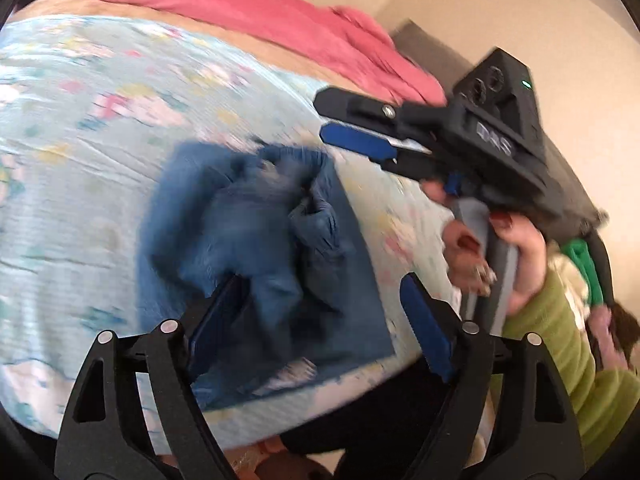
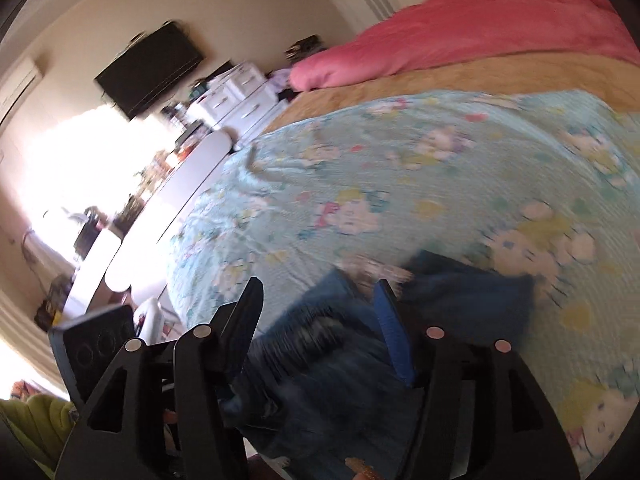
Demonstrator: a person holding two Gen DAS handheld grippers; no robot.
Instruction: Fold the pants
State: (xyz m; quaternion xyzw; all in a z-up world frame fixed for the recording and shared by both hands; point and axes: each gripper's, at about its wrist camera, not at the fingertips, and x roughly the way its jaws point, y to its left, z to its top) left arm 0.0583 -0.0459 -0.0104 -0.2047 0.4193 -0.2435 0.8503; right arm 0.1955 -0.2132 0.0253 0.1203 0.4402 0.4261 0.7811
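While both frames are motion-blurred, the left wrist view shows the blue jeans lying in a rough folded rectangle on the bed's light-blue floral bedspread, w/ a bunched, wrinkled section on top near the middle. Left gripper hangs over the near end of the jeans; its fingers are spread wide, blue pads facing in. Left-side finger overlaps the denim's near edge, but whether it touches can't be told; nothing is pinched between them. Right gripper comes in from the right, above the bedspread just beyond the far-right corner of the jeans; its two fingers look close together w/ only a thin gap, nothing visibly gripped. A hand w/ red nails and a green sleeve holds its handle. Pink blanket lies across the far side of the bed, over a tan cover.

Right wrist view: right gripper sits low over the jeans, which fill the bottom centre of frame on the floral bedspread. Fingers here show a moderate gap; denim sits between and below them, but blur hides whether any cloth is held, so can't tell. Left gripper's body shows at lower left. Beyond the bed: pink blanket, white dresser, wall-mounted TV.
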